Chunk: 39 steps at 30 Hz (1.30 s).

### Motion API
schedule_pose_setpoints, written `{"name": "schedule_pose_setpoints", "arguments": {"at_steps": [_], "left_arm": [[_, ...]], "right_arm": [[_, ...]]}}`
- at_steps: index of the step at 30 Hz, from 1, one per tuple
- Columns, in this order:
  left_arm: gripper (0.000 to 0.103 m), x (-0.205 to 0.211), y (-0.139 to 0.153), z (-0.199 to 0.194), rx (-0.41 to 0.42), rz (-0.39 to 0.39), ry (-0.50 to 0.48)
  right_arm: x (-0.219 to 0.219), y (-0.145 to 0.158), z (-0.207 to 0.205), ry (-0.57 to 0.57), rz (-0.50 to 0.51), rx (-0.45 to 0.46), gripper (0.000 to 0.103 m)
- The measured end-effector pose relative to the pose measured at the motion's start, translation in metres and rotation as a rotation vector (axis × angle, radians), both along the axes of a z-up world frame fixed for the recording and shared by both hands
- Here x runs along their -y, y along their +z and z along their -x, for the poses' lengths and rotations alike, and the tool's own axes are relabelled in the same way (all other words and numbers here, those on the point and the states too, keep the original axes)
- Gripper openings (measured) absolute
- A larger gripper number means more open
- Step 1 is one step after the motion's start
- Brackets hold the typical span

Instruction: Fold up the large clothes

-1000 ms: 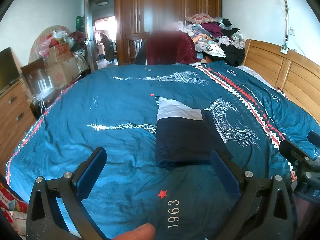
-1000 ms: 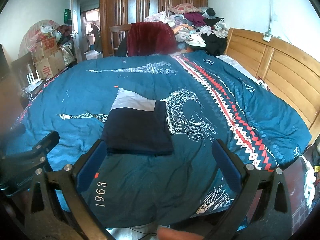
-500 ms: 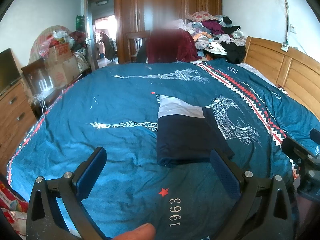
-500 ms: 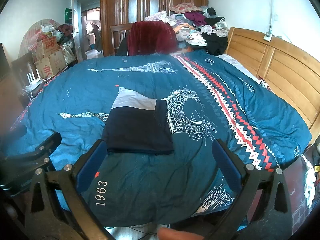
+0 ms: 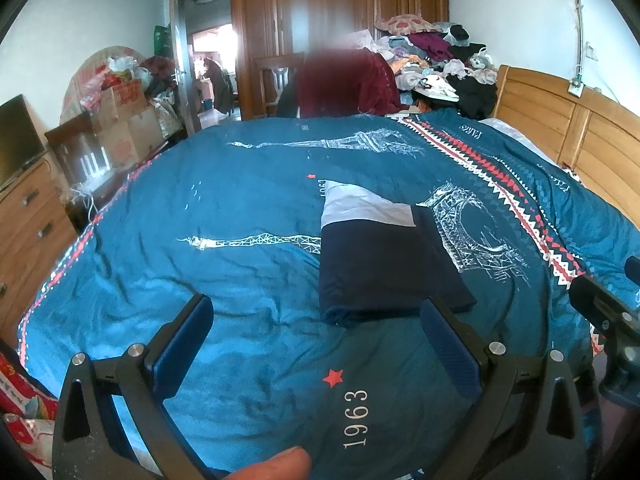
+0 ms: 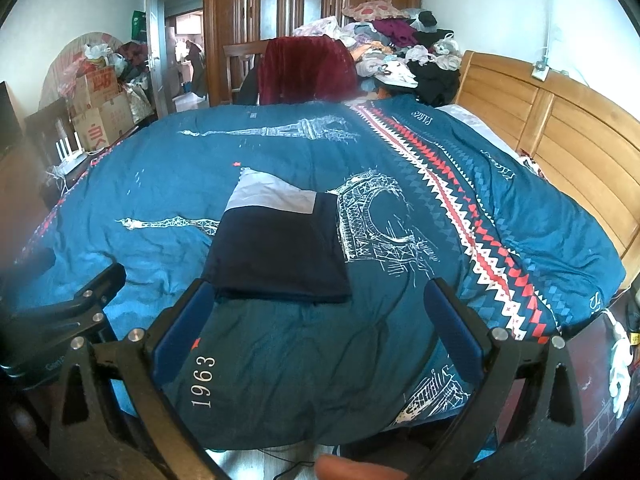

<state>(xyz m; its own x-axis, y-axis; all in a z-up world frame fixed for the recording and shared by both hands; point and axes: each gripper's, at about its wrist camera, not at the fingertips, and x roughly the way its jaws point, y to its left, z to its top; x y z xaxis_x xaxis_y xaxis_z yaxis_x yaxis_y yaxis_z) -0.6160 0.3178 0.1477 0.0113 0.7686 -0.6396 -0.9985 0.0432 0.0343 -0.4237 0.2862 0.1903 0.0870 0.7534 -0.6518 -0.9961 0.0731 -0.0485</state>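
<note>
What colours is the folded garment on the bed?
Folded garment: dark navy with pale grey band; right wrist view.

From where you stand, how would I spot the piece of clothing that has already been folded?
Look at the big bed with the teal quilt printed with white towers. Near its middle lies a flat, rectangular folded navy garment with a pale grey-white band at its far end. Unlike the jumbled heap of unfolded clothes piled beyond the bed near the wooden headboard, it lies alone and neatly squared.

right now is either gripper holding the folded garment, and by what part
Nothing is held. The left gripper and right gripper are both open, clear of the folded navy garment lying on the bed quilt.
</note>
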Motion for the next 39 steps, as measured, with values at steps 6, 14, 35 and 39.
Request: {"name": "schedule_pose_setpoints", "arguments": {"at_steps": [6,14,35,39], "left_arm": [[0.103,0.0,-0.003,0.003,0.001,0.003,0.006],[0.103,0.0,-0.003,0.005,0.007,0.0,0.008],[0.103,0.007,-0.003,0.005,0.036,-0.03,-0.005],[0.103,0.008,-0.003,0.005,0.043,-0.031,-0.008]], "right_arm": [[0.0,-0.002,0.005,0.006,0.005,0.004,0.103],[-0.004,-0.006,0.006,0.011,0.026,-0.001,0.103],[-0.003,-0.01,0.001,0.003,0.03,-0.03,0.103],[-0.003,-0.01,0.001,0.003,0.029,-0.031,0.103]]}}
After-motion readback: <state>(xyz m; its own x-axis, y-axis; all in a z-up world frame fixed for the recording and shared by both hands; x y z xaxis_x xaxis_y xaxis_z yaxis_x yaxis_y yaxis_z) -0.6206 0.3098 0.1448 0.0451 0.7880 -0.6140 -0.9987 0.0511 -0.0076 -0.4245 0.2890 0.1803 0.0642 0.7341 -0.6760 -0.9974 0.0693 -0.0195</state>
